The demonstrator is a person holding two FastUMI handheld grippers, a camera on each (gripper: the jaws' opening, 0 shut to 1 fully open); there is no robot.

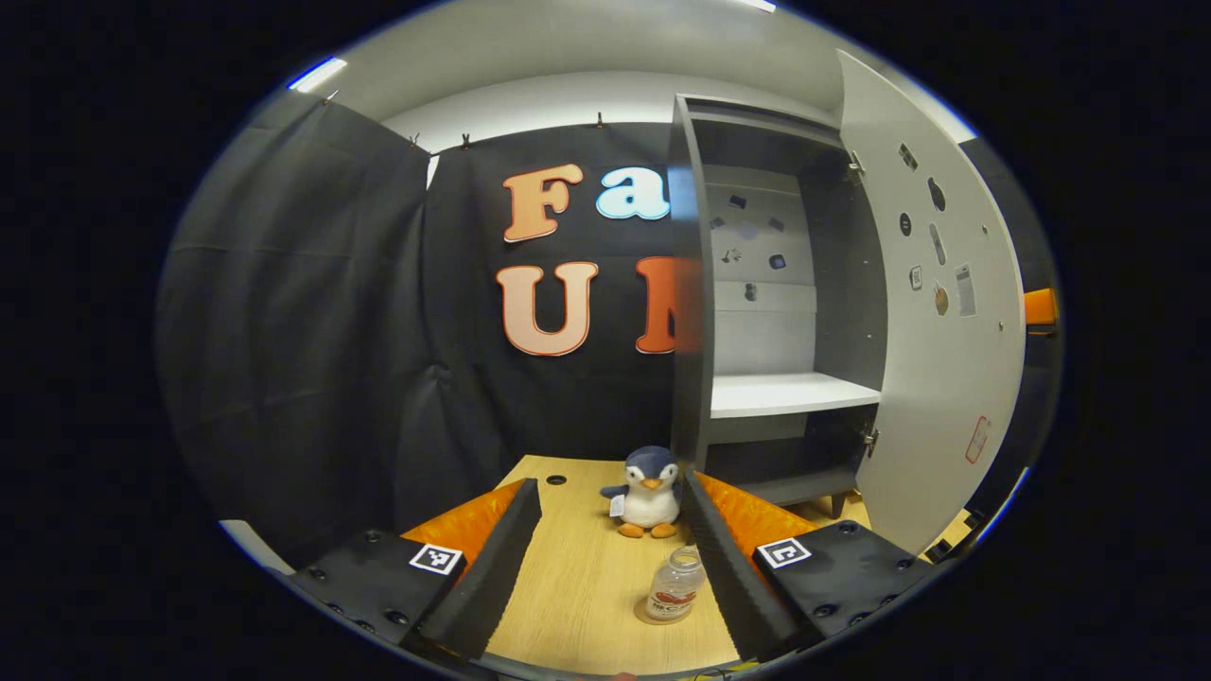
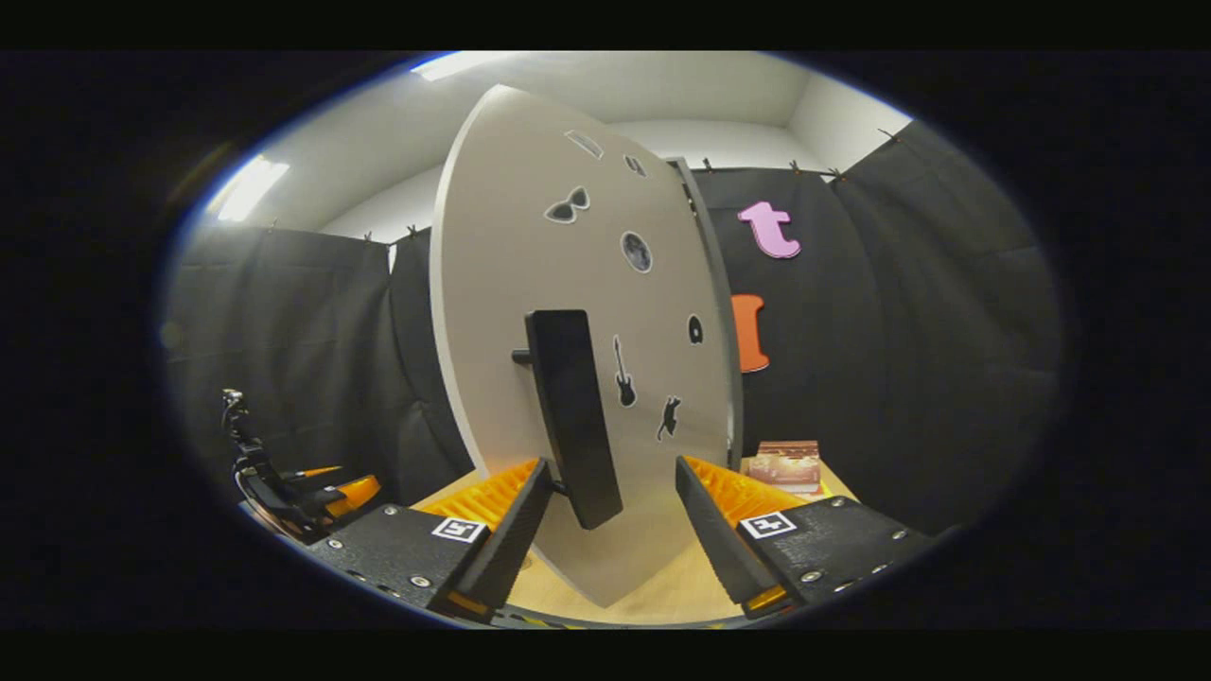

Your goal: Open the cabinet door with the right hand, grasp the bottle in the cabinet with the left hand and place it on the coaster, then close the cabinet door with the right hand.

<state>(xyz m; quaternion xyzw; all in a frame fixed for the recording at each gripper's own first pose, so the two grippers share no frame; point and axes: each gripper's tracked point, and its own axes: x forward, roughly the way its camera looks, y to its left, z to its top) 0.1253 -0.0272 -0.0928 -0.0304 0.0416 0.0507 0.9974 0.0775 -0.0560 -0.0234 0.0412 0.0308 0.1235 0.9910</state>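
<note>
Bottle (image 1: 677, 586) sits on its coaster (image 1: 655, 617) on the counter (image 1: 587, 577), my left tongs (image 1: 613, 549) wide around it. Right tongs (image 2: 605, 515) gape either side of the door handle (image 2: 572, 416); I'd pinch squarely, then swing the cabinet door (image 2: 530, 284) shut gently.

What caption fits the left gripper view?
Bottle on coaster, cabinet door open, left gripper open above.

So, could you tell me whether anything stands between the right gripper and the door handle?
Nothing visible does. The right gripper is open, with the handle on the open door just ahead, between its fingers, neither finger pressing on it.
</note>
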